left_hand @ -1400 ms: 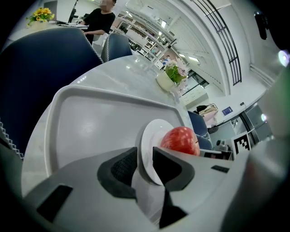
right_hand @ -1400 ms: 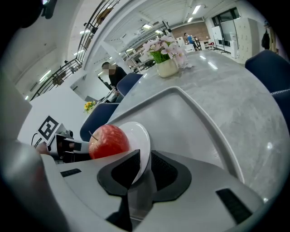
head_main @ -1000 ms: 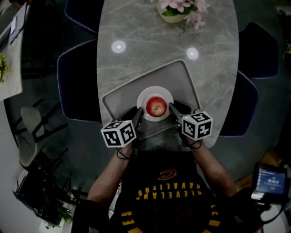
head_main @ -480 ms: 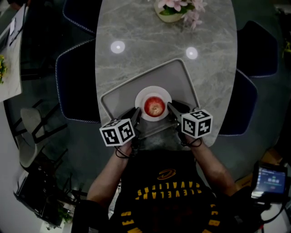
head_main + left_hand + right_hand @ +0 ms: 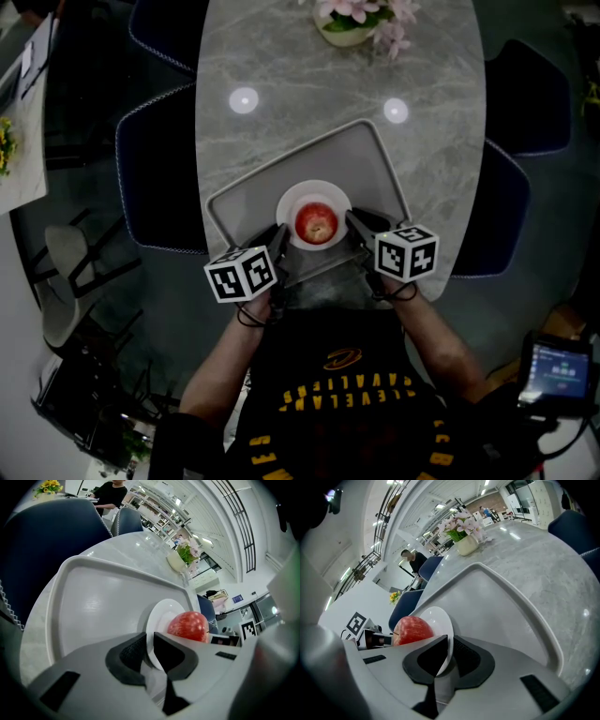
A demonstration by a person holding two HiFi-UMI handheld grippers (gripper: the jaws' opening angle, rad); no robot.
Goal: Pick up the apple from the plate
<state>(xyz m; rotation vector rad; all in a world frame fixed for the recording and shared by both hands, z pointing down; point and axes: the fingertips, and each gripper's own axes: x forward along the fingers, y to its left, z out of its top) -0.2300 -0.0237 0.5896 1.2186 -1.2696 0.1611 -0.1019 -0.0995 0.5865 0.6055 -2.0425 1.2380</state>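
Note:
A red apple (image 5: 316, 223) lies on a small white plate (image 5: 314, 187), which stands on a grey tray (image 5: 272, 178) near the table's front edge. My left gripper (image 5: 279, 240) is at the plate's left rim. Its jaws have just been closing, and in the left gripper view the rim (image 5: 161, 616) runs between the pads of that gripper (image 5: 151, 641), with the apple (image 5: 188, 626) just beyond. My right gripper (image 5: 356, 226) holds the opposite rim. In the right gripper view the plate's edge (image 5: 440, 618) is pinched between its jaws (image 5: 449, 644), beside the apple (image 5: 412, 630).
The tray rests on an oval marble table (image 5: 309, 84) with a pot of pink flowers (image 5: 361, 23) at the far end. Dark blue chairs (image 5: 155, 169) (image 5: 511, 206) flank the table. A person (image 5: 108, 494) sits far behind.
Both grippers stay at the plate's rim. The plate and apple sit a touch further left in the head view; nothing else has visibly moved.

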